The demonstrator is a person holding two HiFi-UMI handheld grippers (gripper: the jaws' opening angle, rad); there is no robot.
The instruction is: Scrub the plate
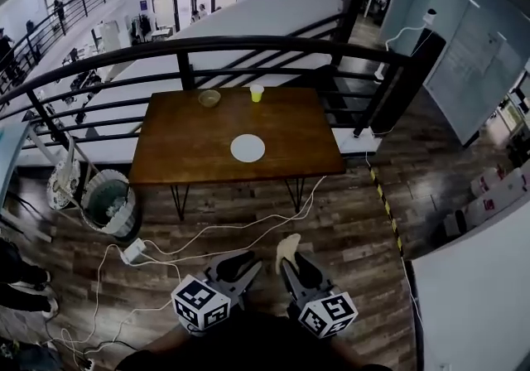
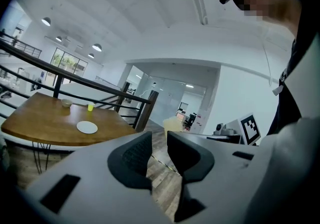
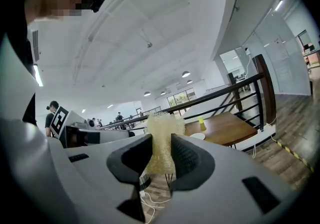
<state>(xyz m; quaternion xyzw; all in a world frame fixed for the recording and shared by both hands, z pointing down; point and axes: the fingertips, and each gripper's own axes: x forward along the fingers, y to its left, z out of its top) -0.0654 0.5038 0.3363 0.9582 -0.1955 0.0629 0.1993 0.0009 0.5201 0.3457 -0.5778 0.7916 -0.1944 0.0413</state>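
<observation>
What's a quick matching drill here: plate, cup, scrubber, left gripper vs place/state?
1 plate
2 cup
3 scrubber
4 left gripper

a yellow, far edge of table
b empty, jaws apart
c white, middle of table
d clamped in the right gripper

Pairs: 1-c, 2-a, 3-d, 4-b

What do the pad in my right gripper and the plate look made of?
Pale yellow scrub pad: looks like coarse plastic mesh, given its fuzzy, open-fibred edge. Round white plate: smooth, evenly white; ceramic or plastic, too small to tell.
</observation>
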